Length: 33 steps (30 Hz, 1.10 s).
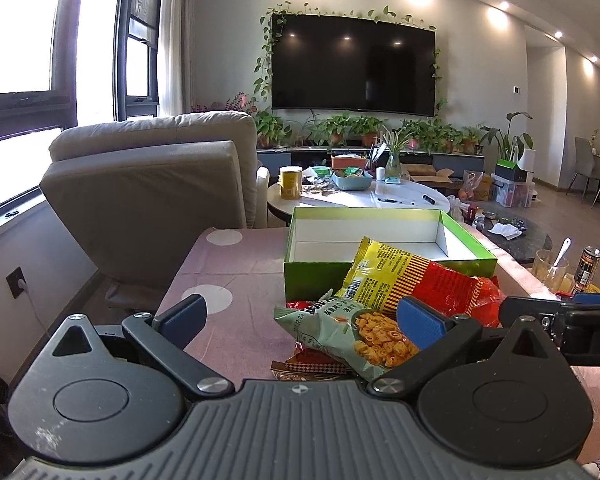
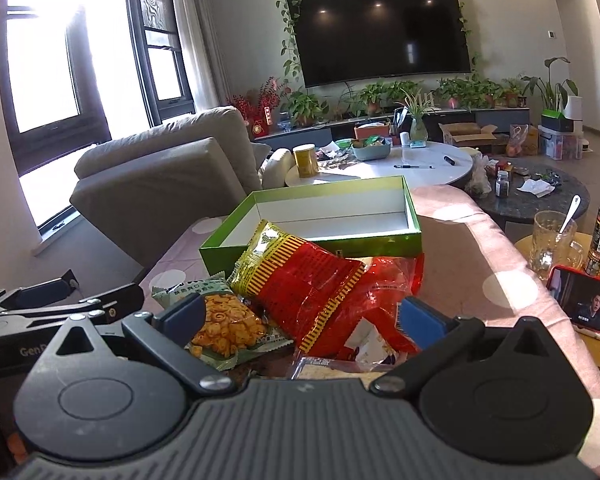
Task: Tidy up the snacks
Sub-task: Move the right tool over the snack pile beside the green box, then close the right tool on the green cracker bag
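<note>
Both tongs, left [image 1: 302, 316] and right [image 2: 302, 316], gape wide and empty over a snack pile near the tabletop's [image 2: 480, 240] front edge. The empty green box [image 2: 320, 216] sits just behind. The slick, overlapping yellow-red bag [image 2: 300, 268] and green crisp packet [image 2: 220, 320] could slide or drag neighbours. Their print is unreadable; "GenD" shows on the left tongs

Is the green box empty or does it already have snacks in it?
Empty. The green box is open with its bare white floor showing in both views; the snack packets lie on the table in front of it.
</note>
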### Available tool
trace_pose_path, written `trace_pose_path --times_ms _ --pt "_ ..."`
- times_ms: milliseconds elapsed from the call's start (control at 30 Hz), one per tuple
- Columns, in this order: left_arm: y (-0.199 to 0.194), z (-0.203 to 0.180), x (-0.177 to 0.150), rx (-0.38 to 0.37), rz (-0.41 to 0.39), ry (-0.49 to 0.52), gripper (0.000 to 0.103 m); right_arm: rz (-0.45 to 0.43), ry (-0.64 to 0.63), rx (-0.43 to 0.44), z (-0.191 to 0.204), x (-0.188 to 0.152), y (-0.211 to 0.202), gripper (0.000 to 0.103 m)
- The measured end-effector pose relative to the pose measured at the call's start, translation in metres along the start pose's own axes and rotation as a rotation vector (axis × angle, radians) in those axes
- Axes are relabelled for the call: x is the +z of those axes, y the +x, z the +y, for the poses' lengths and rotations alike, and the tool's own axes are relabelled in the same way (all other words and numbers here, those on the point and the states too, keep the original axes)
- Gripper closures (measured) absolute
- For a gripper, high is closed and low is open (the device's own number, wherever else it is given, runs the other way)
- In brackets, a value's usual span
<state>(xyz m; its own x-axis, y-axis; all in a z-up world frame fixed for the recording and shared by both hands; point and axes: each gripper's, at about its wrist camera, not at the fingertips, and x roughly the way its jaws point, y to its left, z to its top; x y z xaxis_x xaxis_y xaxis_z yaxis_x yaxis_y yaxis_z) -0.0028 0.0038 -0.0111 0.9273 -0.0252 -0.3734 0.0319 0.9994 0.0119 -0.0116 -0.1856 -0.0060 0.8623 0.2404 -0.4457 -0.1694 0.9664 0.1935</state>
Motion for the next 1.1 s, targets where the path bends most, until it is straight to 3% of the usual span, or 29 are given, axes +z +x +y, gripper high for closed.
trace_pose_path --times_ms 733,1100 --pt "0.005 0.006 -0.006 -0.037 0.037 -0.019 0.001 0.024 0.008 0.021 0.005 -0.002 0.003 0.015" --pt "0.025 0.036 -0.003 -0.064 0.047 -0.096 0.002 0.096 0.090 0.105 0.010 0.005 0.020 0.015"
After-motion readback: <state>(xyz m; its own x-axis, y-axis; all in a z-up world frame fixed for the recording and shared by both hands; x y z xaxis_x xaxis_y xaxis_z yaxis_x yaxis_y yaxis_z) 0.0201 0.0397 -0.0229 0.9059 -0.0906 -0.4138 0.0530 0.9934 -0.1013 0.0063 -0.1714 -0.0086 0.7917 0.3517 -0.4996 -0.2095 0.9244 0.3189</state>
